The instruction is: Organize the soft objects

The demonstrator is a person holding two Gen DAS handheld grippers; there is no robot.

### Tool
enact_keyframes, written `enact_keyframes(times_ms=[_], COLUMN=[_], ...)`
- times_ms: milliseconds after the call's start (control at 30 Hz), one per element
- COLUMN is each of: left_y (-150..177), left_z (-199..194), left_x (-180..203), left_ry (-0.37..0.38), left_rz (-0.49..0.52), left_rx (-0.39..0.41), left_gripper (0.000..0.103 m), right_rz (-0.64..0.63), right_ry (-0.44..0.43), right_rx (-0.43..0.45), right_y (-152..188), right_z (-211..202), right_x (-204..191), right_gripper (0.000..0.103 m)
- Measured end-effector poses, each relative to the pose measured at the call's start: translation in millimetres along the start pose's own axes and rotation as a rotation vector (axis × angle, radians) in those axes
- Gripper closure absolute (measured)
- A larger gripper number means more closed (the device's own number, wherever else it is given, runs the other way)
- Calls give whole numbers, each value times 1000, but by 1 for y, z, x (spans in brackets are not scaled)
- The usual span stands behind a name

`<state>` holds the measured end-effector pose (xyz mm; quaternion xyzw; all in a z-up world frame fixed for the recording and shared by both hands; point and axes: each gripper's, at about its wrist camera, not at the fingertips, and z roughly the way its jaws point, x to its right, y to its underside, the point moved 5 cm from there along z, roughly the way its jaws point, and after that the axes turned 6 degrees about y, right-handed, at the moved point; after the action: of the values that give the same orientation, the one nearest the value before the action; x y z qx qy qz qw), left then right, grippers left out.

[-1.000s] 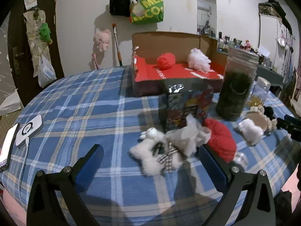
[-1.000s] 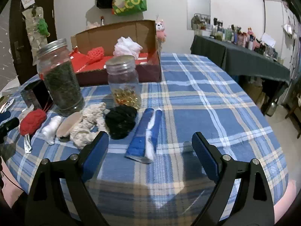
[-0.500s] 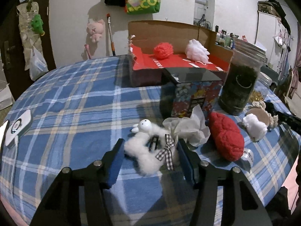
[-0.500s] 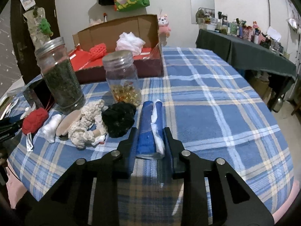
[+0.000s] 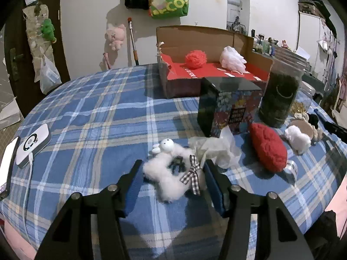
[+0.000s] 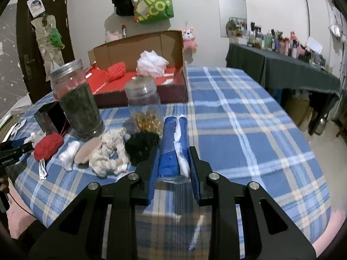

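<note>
A fluffy white toy (image 5: 171,184) with a checked bow lies on the blue plaid tablecloth (image 5: 97,112). My left gripper (image 5: 173,169) has a pad against each side of it, and its jaws are opening slightly. My right gripper (image 6: 173,151) is shut on the near end of a rolled blue cloth (image 6: 170,134), which lies on the table. A red knitted piece (image 5: 267,149), a small white puff (image 6: 69,153), a beige knitted bundle (image 6: 108,151) and a black scrunchie (image 6: 142,147) lie between the two. The open cardboard box (image 5: 195,34) at the back holds a red pom (image 5: 195,57) and a white pouf (image 5: 233,59).
A tall jar of dark green stuff (image 6: 78,99) and a smaller jar (image 6: 144,106) stand before the box. A dark patterned box (image 5: 229,110) and crumpled white wrapping (image 5: 219,147) sit behind the toy. A white device (image 5: 33,145) lies far left. A dark-draped side table (image 6: 282,73) stands at right.
Both grippers stood wide open a second ago. The left has come in around the white toy and the right has clamped the blue roll; both views have moved in closer.
</note>
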<state>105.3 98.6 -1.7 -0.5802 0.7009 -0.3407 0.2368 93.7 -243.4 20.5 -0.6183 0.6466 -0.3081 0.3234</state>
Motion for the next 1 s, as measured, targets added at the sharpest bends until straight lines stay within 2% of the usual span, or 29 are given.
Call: enact_keyframes(times_ms=[167,400,567,667,733,767,1000], left_y=[3,6,4,1,-2,-3,-13], left_z=[-2,-2,-5,0,3,5,-16], left_x=[1,-9,-20,-21,-19,-16,-11], left_ry=[1,-42,-99,-95,-87,-64,-29], left_rz=[22,34,47,51,69,78,68], left_rx=[5,-4,7,7,16,19,75], left_gripper=[27,26,25,25,31,51,62], right_rz=[3,-18,-7,-11,-21,-25,-36], right_ry=[-3,14,13,15,16,14,21], right_rx=[-40,-40,-45,-42,-38,-30,27], right_y=[12,18,18,18,17,17,12], right_z=[6,7,7,7,8,8,-3], right_x=[2,-2,0,1,1,1,5], right_gripper=[77,76,76,76,76,76,79])
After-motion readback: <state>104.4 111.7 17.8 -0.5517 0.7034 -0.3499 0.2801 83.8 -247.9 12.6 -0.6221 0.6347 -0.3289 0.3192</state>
